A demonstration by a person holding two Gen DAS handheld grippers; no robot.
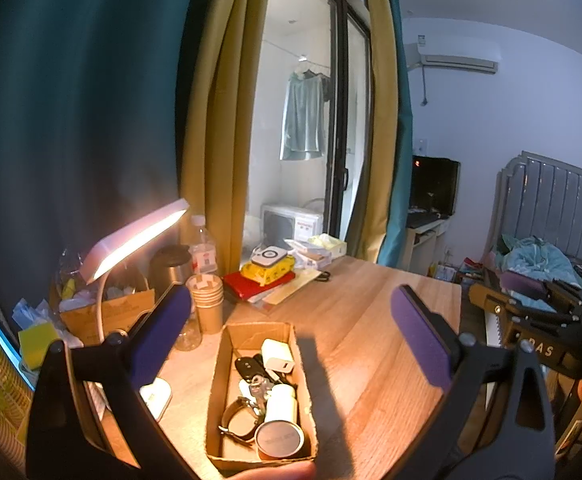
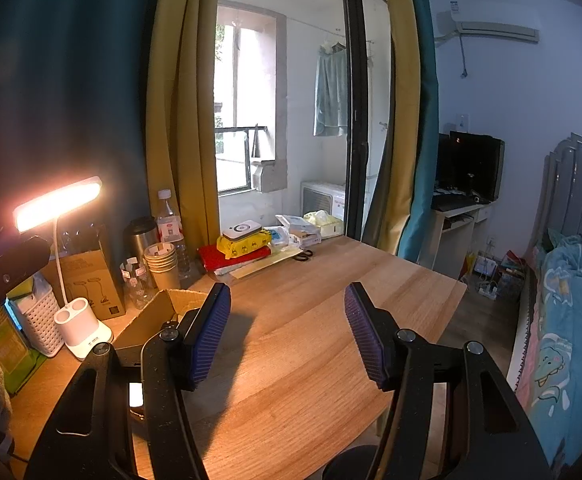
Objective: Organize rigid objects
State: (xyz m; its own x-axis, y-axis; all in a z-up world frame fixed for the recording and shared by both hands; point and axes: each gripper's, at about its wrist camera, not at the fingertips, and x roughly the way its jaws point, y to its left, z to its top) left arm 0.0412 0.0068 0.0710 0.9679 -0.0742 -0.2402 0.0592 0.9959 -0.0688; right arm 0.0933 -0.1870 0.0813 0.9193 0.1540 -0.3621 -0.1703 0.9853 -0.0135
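Observation:
An open cardboard box sits on the wooden desk. In it lie a white charger, a black car key, metal keys, a watch with a dark strap, a white bottle and a round metal tin. My left gripper is open and empty, hovering above the box. My right gripper is open and empty over bare desk; the box's corner shows by its left finger. The right gripper's body shows at the right in the left wrist view.
A lit desk lamp stands at the left with paper cups, a steel flask, a water bottle and a white basket. Books, a yellow case and scissors lie at the desk's far edge. A bed is on the right.

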